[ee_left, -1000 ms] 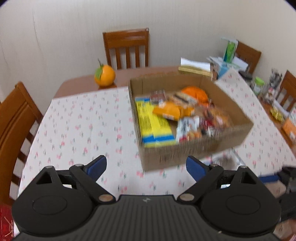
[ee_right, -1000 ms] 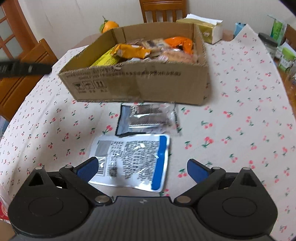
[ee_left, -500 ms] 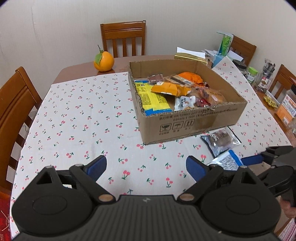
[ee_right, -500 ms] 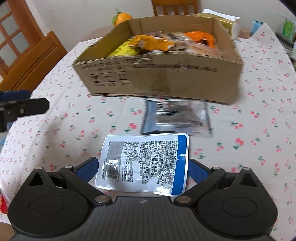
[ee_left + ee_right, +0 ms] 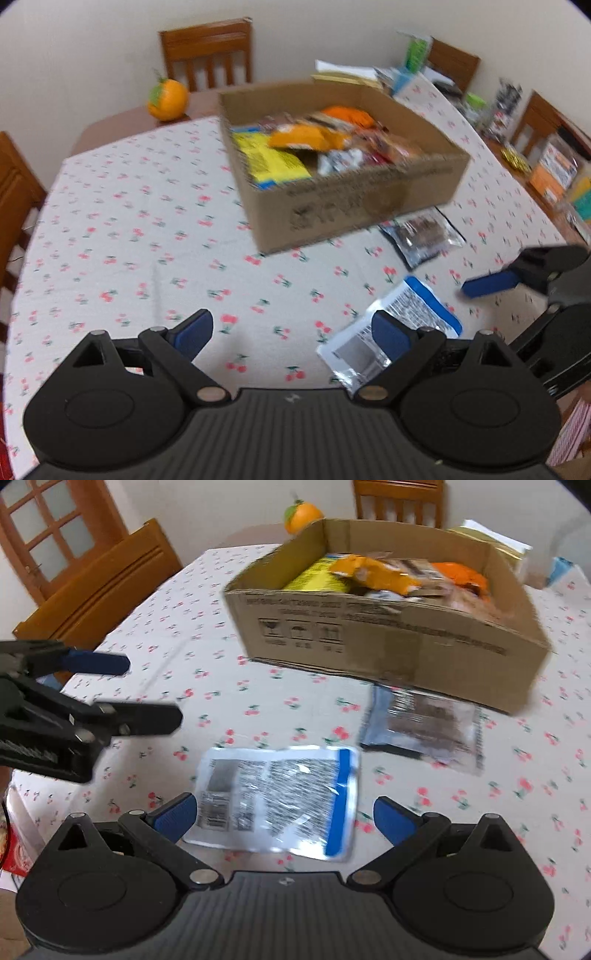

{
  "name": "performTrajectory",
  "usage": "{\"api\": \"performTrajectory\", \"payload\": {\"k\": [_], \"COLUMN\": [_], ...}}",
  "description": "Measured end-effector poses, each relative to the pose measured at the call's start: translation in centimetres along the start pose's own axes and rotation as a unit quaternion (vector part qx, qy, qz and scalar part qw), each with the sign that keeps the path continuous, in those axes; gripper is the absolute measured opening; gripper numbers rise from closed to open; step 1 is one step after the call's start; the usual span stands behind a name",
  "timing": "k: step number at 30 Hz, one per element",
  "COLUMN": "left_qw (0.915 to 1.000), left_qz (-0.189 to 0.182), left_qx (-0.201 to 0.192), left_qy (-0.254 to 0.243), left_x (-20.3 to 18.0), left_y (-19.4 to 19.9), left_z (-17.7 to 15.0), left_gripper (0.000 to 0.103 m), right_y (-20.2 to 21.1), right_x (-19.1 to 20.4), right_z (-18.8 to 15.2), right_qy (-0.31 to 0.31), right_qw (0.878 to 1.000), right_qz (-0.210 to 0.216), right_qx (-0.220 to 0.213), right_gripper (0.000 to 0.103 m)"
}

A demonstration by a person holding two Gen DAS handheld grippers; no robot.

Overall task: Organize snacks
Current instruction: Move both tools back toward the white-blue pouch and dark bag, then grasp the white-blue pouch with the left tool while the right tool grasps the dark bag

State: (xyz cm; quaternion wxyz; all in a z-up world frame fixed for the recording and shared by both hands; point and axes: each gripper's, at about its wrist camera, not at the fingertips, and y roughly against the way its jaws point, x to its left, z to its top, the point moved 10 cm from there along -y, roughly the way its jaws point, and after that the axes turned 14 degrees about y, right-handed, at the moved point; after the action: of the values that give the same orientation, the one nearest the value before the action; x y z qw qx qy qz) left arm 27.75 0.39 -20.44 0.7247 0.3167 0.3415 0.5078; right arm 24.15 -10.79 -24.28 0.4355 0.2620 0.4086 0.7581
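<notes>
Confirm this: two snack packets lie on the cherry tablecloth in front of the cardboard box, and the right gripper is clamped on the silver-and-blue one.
Not quite. The right gripper is open, its jaws wide apart above the silver-and-blue packet, not clamped on it, as the right wrist view shows. The rest holds: that packet and the dark clear packet lie on the tablecloth before the cardboard box.

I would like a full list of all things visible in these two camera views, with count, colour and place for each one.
cardboard box: one, brown, on the table, holding mixed snack packets
silver packet: one, silver with a blue stripe, flat on the cloth in front of the box
dark packet: one, clear and dark, at the foot of the box
orange fruit: one, orange, on bare wood behind the cloth
tablecloth: one, white with cherries
chairs: several, brown wood, round the table
clutter: many coloured items, far table edge
left gripper: black, blue pads, open
right gripper: the same, open above the silver packet
</notes>
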Motion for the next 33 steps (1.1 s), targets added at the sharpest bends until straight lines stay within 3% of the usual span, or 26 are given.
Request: {"api": "performTrajectory", "payload": {"k": [10,18,22,25,30,33], "left_qw": [0.9925,0.9816,0.9768,0.9773,0.9788,0.9779], "left_qz": [-0.062,-0.108,-0.105,-0.076,-0.057,-0.071], "left_qx": [0.074,0.114,0.12,0.107,0.099,0.113], "left_qy": [-0.075,-0.109,-0.143,-0.166,-0.17,-0.161], "left_x": [-5.5,-7.7,-8.8,-8.8,-7.6,-7.7], "left_y": [-5.1,-4.1,-3.3,-3.8,-5.1,-5.3], "left_z": [-2.2,-4.2,-5.5,-5.3,-3.8,-3.9], "left_gripper": [0.092,0.093,0.093,0.093,0.093,0.093], "right_y": [3.1,4.6,4.8,4.9,5.1,5.0], "right_x": [-3.7,-5.8,-6.6,-7.0,-7.4,-7.7], "right_z": [-5.0,-7.5,-7.9,-8.0,-7.9,-8.0], "right_qy": [-0.044,-0.066,-0.067,-0.066,-0.061,-0.067], "right_qw": [0.997,0.994,0.994,0.994,0.995,0.994], "right_qz": [-0.065,-0.083,-0.086,-0.084,-0.083,-0.081], "right_qx": [0.022,0.023,0.019,0.016,0.008,0.007], "right_gripper": [0.103,0.103,0.103,0.103,0.103,0.103]}}
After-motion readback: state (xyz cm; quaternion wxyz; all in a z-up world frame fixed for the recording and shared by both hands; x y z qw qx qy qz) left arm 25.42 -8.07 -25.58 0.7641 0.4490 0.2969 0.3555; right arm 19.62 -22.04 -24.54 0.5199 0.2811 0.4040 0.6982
